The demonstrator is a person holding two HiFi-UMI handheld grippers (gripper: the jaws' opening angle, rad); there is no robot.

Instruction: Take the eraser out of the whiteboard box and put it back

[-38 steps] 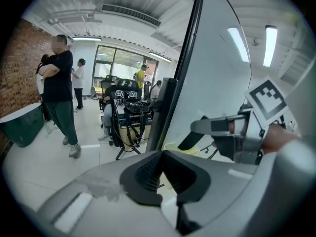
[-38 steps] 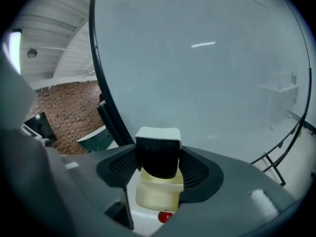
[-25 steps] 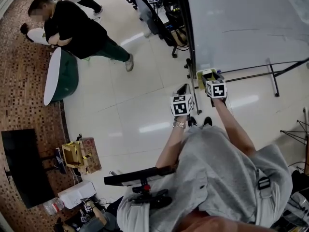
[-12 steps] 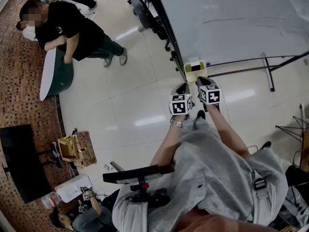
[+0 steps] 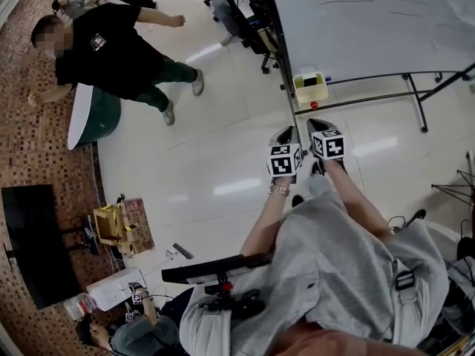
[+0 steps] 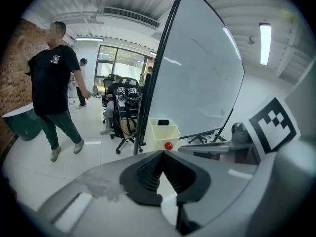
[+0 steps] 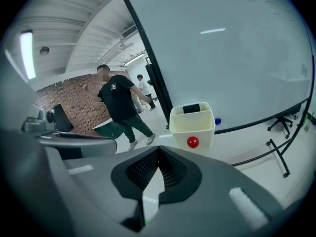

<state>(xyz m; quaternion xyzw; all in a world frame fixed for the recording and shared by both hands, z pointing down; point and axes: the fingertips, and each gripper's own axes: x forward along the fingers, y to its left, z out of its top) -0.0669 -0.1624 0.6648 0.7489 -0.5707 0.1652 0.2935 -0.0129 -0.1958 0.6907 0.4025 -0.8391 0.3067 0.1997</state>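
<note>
A cream whiteboard box [image 5: 310, 89] hangs at the lower left edge of the whiteboard [image 5: 371, 21], with a red magnet [image 5: 314, 104] on its front. The black eraser [image 7: 191, 108] stands inside the box [image 7: 192, 125], also visible as the eraser [image 6: 163, 123] in the left gripper view. My left gripper [image 5: 286, 133] and right gripper [image 5: 316, 124] hang side by side over the floor, a short way in front of the box and apart from it. Both pairs of jaws meet at the tips, left gripper [image 6: 162, 152] and right gripper [image 7: 159, 149], with nothing between them.
A person in black [image 5: 111, 43] walks at the far left beside a green round table [image 5: 93, 117]. Office chairs [image 5: 237, 13] crowd the whiteboard's left end. The whiteboard stand's legs [image 5: 415, 95] spread over the floor at right. A cardboard box [image 5: 122, 232] sits lower left.
Both grippers have drawn back from the whiteboard box, which the right one was touching a second ago. The person in black has stepped and swung an arm out.
</note>
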